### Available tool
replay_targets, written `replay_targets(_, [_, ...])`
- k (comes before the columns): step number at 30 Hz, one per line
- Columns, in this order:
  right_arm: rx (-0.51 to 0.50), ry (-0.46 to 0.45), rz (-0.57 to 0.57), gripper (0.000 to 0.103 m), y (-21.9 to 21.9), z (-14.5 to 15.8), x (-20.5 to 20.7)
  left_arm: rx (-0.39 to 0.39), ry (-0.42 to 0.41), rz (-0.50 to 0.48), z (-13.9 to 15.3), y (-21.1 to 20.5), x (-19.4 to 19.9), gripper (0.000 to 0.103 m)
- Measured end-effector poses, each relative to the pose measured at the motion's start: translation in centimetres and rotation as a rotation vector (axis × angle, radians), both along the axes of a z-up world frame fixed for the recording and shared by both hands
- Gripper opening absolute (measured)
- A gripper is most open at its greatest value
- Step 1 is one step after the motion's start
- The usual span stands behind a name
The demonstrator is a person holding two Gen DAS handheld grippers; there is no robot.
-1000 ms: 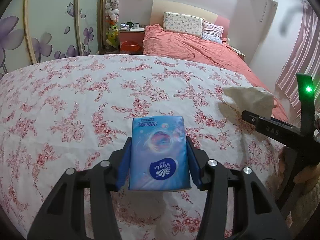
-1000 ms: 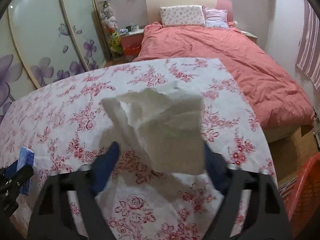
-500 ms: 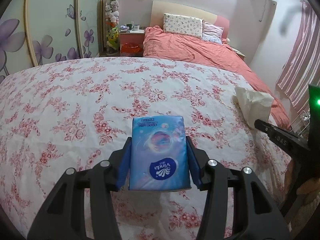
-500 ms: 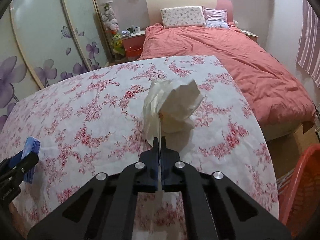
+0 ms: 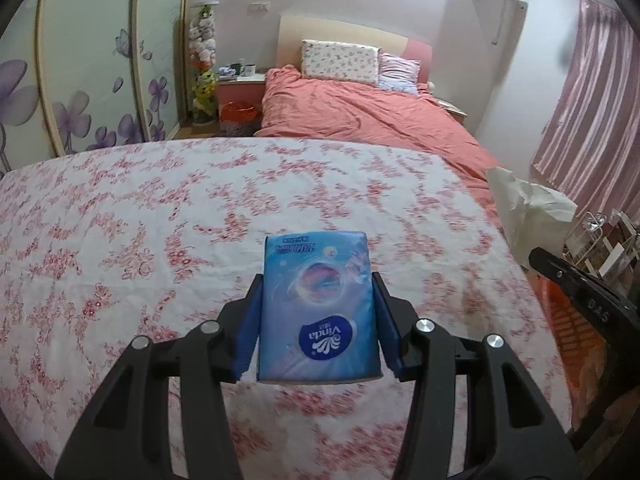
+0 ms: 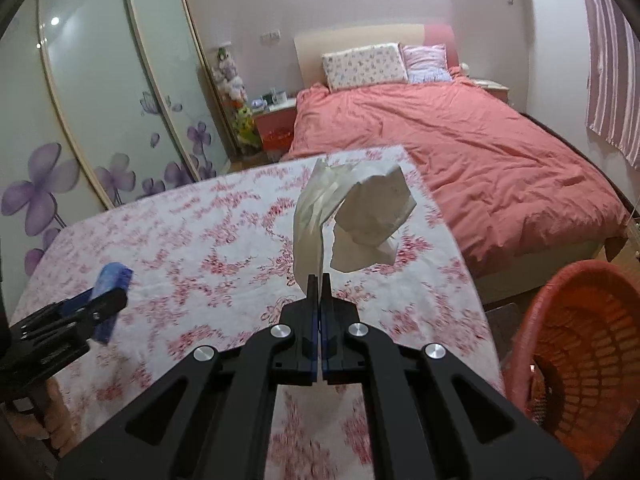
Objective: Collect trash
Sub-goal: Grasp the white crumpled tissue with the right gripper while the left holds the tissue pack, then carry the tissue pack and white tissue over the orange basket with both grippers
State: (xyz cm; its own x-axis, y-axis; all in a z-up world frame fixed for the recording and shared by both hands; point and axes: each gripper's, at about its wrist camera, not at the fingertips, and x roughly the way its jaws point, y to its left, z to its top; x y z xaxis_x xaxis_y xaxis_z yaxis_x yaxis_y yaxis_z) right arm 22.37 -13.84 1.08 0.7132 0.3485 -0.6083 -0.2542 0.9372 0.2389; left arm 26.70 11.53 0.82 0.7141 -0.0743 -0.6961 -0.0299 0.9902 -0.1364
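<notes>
Up close, the left gripper (image 5: 318, 300) has its jaws clamped on the two long sides of a blue Vinda tissue pack (image 5: 318, 308), held flat above a tabletop (image 5: 160, 216) covered in a red-and-white floral cloth. Beside it, the right gripper (image 6: 320, 280) has its jaws pinched nearly together on the lower edge of a crumpled white tissue (image 6: 352, 220), which stands up from the tips and curls over above the cloth near the tabletop's right edge. Just past that edge, low at the right, sits an orange mesh basket (image 6: 580, 320) on the floor. Farther back lies a bed (image 6: 460, 152) under a salmon quilt with two pillows (image 6: 364, 65), a nightstand (image 5: 240, 84) beside it and a wardrobe (image 6: 100, 100) with purple flowers at left.
</notes>
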Motion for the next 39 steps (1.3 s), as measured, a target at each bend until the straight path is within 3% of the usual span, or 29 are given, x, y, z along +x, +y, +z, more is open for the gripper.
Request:
replay_targets(10, [0.036,-0.094,-0.068,0.001,-3.7,2.5,-6.0,-0.007,-0.051,-0.113,3.4,-4.9,-3.2,0.05])
replay_targets(19, [0.063,-0.131,-0.201,0.001,-8.1,2.4,-10.0,-0.016,-0.084,-0.25,5.7,-11.0,-5.7,0.05])
replay_targets(31, [0.087,-0.142,-0.33,0.001,-13.0,1.7,-11.7,-0.034,-0.078,-0.436,5.7,-20.5,-7.1,0.05])
replay_targets(39, [0.105,-0.146,-0.384,0.001,-15.6,0.6,-12.4,-0.041,-0.068,-0.51,4.8,-25.0,-7.1,0.05])
